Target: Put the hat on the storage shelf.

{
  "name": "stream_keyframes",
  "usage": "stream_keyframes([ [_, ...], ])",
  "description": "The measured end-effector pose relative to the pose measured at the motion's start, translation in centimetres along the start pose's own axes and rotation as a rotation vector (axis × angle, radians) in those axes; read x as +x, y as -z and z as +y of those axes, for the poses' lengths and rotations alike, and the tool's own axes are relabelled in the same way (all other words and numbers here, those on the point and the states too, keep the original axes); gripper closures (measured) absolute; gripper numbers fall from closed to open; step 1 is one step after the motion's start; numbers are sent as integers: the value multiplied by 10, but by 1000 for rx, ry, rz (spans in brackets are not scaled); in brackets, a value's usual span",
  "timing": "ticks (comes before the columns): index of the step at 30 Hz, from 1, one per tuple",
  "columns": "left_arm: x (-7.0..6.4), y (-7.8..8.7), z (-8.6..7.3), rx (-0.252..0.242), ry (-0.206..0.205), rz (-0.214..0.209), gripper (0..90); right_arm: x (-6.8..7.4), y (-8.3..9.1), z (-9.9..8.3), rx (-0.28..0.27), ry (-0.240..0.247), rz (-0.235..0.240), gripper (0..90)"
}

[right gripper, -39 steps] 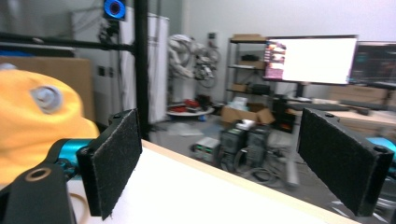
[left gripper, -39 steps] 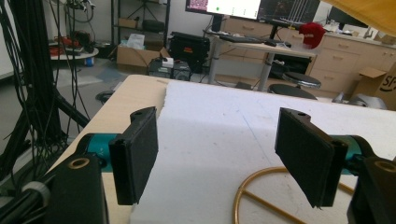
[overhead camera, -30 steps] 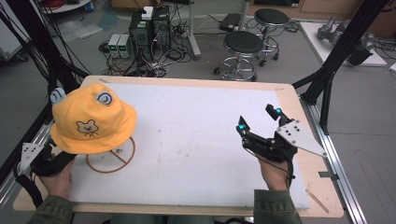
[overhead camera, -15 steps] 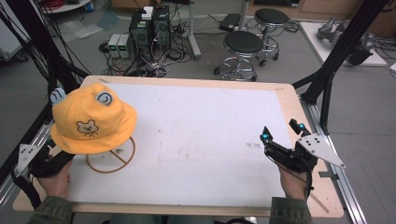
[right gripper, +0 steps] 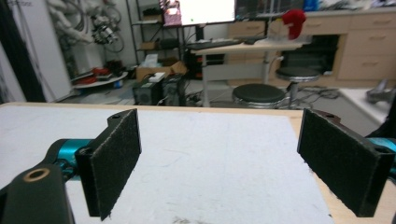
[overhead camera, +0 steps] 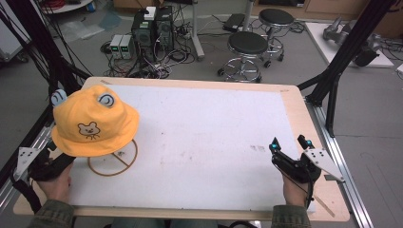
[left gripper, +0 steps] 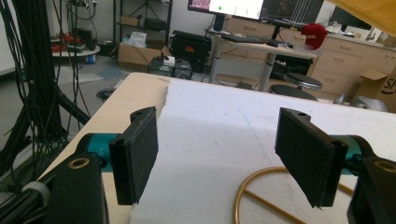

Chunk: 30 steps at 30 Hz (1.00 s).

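Observation:
A yellow bucket hat (overhead camera: pixel 92 121) with a bear face and two ear patches sits on a stand over a gold ring base (overhead camera: pixel 112 159) at the table's near left. My left gripper (overhead camera: pixel 58 156) lies by the near left corner, its tips under the hat's brim. In the left gripper view it (left gripper: pixel 224 135) is open, with the ring base (left gripper: pixel 243 191) just ahead and the brim (left gripper: pixel 373 11) overhead. My right gripper (overhead camera: pixel 290 142) rests near the front right corner, open and empty; the right gripper view shows it (right gripper: pixel 219 140) over bare white sheet.
A white sheet (overhead camera: pixel 204 118) covers the wooden table (overhead camera: pixel 294 109). Black frame posts (overhead camera: pixel 332 71) stand at the left and right edges. Two stools (overhead camera: pixel 247 45) and computer boxes (overhead camera: pixel 152 28) with cables are on the floor beyond the far edge.
My right gripper has moved right and toward the near edge, staying open. The left gripper and the hat have not moved.

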<state>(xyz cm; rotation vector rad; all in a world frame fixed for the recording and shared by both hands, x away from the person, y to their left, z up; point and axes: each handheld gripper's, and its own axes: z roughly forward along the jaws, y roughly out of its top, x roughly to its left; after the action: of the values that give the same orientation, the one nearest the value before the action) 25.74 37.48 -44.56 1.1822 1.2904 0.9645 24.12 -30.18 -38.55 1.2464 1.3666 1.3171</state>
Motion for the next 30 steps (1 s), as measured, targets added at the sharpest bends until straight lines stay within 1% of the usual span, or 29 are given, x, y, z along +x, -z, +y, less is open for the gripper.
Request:
stream_keyframes([
  [4,0,0,0,-1,2,0,304,0,0,-13,-21,8,-50,125],
  [6,0,0,0,0,3,-1,304,0,-1,-18,-15,-7,-70,125],
  [7,0,0,0,-1,3,-1,304,-1,-2,-20,-9,-6,-74,125],
  [14,0,-1,0,1,2,-4,304,-3,-2,-25,11,-16,-81,125],
  [21,0,-1,0,2,2,-4,304,-5,-1,-26,3,-22,-86,126],
  [30,-1,-2,0,2,6,-6,304,-5,0,-26,11,-33,-88,126],
])
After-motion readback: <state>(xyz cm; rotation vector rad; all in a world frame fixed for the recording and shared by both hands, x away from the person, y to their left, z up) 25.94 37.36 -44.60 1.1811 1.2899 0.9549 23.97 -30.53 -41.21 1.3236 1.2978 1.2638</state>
